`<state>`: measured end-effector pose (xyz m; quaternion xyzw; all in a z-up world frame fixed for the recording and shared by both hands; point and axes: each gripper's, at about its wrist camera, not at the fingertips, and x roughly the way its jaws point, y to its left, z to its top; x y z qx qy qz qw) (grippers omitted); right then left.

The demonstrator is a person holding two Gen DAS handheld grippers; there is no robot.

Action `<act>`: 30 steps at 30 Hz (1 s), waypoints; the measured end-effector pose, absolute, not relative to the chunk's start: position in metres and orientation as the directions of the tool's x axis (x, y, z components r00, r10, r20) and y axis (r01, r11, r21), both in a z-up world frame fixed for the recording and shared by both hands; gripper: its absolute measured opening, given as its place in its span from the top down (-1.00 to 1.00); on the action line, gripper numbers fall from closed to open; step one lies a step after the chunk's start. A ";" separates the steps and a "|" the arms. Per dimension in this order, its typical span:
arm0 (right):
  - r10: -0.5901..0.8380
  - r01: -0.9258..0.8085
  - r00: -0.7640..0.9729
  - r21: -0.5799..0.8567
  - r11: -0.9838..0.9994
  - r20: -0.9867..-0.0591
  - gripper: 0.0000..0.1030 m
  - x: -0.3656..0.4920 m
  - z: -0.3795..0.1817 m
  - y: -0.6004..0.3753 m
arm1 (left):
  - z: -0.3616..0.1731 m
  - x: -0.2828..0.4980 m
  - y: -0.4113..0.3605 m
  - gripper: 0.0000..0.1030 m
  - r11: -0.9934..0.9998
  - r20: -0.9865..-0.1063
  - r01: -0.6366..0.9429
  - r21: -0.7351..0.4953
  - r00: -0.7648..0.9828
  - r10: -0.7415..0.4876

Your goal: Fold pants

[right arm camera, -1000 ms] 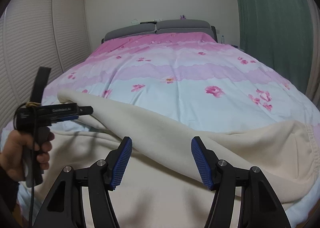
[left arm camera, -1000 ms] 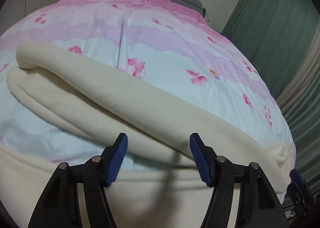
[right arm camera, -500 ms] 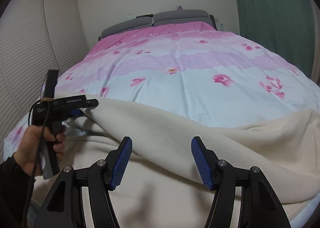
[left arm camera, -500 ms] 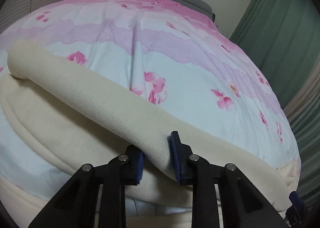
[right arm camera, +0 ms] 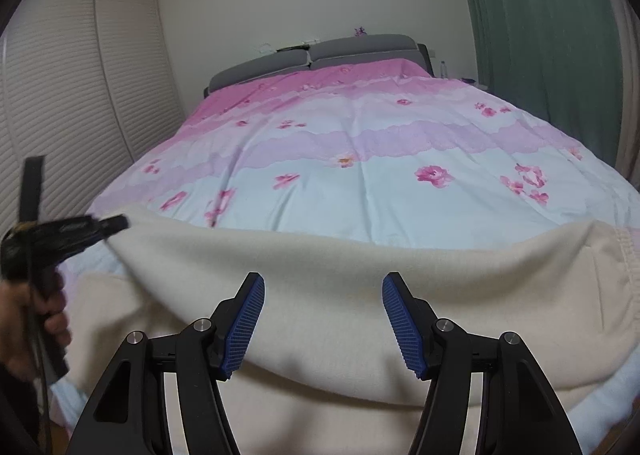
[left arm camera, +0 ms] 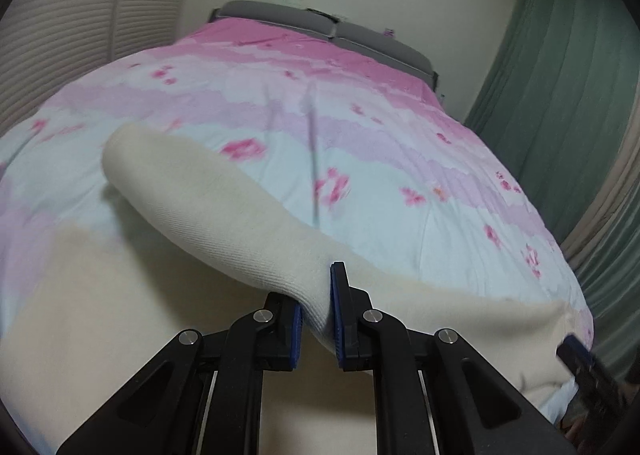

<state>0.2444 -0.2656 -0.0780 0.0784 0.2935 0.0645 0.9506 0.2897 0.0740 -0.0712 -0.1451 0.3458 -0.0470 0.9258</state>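
Cream pants pinched in left hand-held gripper, right hand-held gripper apart, holding nothing, left edges blurred

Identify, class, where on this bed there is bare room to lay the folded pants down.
Free: the wide duvet stretch between the grey headboard and the cream pants, bordered by the louvred doors and green curtain. Crowded: the near edge, covered by pants and both grippers.
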 end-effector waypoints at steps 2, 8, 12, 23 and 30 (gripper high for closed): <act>0.181 -0.093 0.814 0.183 0.979 -0.552 -0.20 0.231 -0.078 -0.264 | -0.085 0.259 0.080 0.72 0.948 -0.643 -0.057 -0.313 0.747 -0.167; 0.214 -0.132 0.773 0.178 0.975 -0.597 -0.20 0.199 -0.090 -0.260 | -0.115 0.206 0.079 0.72 0.928 -0.665 -0.151 -0.342 0.737 -0.124; 0.225 -0.150 0.754 0.173 0.974 -0.617 -0.20 0.184 -0.097 -0.257 | -0.118 0.207 0.069 0.72 0.952 -0.656 -0.139 -0.272 0.750 -0.078; 0.109 -0.088 0.724 0.066 0.994 -0.681 -0.20 0.180 -0.131 -0.268 | -0.134 0.211 0.062 0.72 0.965 -0.678 -0.146 -0.220 0.734 -0.044; -0.011 -0.077 0.705 -0.092 0.993 -0.710 -0.20 0.195 -0.144 -0.278 | -0.135 0.209 0.059 0.72 0.965 -0.678 -0.153 -0.214 0.735 -0.034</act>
